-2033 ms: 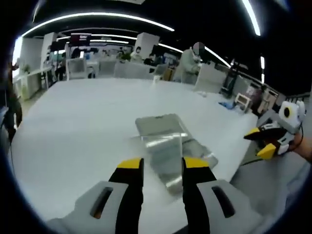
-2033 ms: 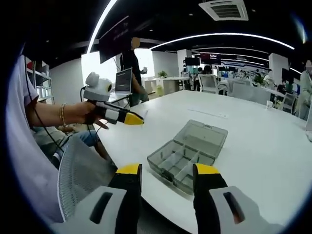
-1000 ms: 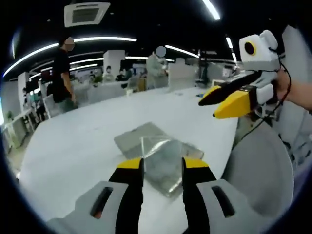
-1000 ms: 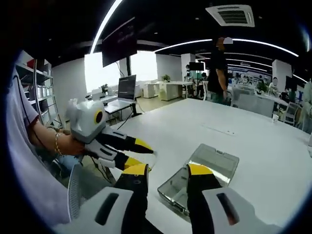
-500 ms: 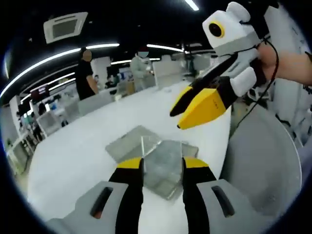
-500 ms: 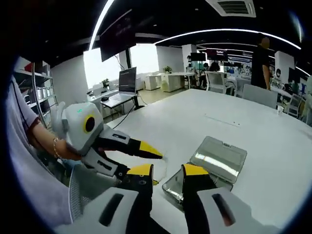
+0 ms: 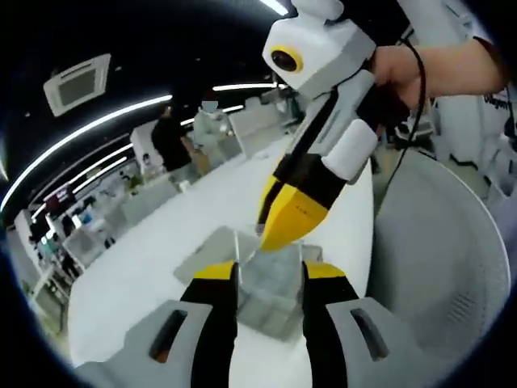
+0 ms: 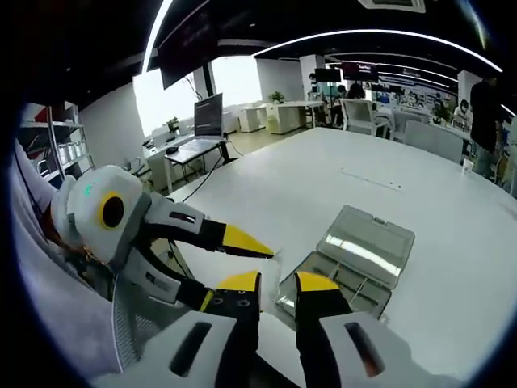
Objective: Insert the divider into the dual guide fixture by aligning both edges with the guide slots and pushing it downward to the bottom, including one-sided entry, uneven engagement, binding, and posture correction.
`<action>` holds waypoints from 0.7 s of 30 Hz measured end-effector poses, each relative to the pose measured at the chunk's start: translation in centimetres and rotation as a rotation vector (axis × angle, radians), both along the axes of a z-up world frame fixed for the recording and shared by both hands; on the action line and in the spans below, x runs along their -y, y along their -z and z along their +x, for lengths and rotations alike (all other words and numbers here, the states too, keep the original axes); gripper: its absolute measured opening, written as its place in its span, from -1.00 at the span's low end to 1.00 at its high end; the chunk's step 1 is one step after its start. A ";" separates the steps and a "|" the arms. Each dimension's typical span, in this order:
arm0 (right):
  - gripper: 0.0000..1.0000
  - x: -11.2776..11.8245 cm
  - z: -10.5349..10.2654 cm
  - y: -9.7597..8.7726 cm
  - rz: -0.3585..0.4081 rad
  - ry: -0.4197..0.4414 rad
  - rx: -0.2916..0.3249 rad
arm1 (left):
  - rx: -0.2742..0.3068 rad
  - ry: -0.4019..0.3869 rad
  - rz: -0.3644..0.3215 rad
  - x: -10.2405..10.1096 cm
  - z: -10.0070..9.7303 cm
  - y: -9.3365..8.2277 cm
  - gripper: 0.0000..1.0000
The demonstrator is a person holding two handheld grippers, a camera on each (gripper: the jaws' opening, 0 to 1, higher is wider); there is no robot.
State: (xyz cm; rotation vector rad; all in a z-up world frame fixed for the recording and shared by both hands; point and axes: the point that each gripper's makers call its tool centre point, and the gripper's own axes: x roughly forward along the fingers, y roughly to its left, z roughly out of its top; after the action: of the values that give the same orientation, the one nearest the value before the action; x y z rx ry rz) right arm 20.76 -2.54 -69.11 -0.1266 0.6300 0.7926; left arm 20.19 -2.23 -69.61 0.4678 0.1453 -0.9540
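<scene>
**Two hand-held grippers meeting over an open parts box on a white bench**

Left gripper view: The left hand-held gripper (image 7: pixel 269 275) is rising from the bottom, its yellow-tipped jaws standing a little apart. A thin clear divider (image 7: pixel 237 245) is standing upright just above and between the tips; whether the jaws are gripping it cannot be told. The right hand-held gripper (image 7: pixel 284 220) is reaching down from the upper right, held by a hand (image 7: pixel 386 77), its yellow tips close together and touching or just beside the divider's top edge. Beneath both, a grey translucent parts box (image 7: pixel 266 279) is lying open on the white bench (image 7: pixel 137 267), near its edge. A mesh chair back (image 7: pixel 440 267) is showing at right. People are standing in the far background.

Right gripper view: The right hand-held gripper (image 8: pixel 275 284) is showing its jaws nearly closed; nothing can be made out between them. The left hand-held gripper (image 8: pixel 242 250) is coming in from the left, jaws apart, with a faint clear edge at its tips. The parts box (image 8: pixel 355 263) is lying just beyond, its lid (image 8: pixel 367 236) folded flat on the bench (image 8: pixel 307 194).
</scene>
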 end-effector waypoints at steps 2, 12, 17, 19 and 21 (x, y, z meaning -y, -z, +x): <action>-0.82 -0.1 0.0 0.0 0.008 0.002 -0.009 | 0.006 0.004 0.004 0.1 -0.1 0.0 -0.43; -1.00 -0.2 0.1 0.4 0.033 0.018 -0.048 | 0.001 0.019 0.005 0.3 -0.3 0.3 -0.43; -1.00 -0.5 -0.1 0.6 0.051 0.014 -0.065 | 0.009 0.020 0.016 0.2 -0.3 0.5 -0.43; -1.00 -0.6 -0.1 0.6 0.057 0.017 -0.068 | 0.011 0.019 0.017 0.1 -0.3 0.6 -0.43; -1.00 -0.7 -0.1 0.6 0.071 0.026 -0.076 | 0.012 0.015 0.013 0.0 -0.2 0.6 -0.42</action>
State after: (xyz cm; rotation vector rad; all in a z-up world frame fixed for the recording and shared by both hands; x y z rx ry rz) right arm 20.69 -1.87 -69.69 -0.0236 0.6736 0.7966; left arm 19.97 -2.27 -70.19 0.4870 0.1378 -0.9653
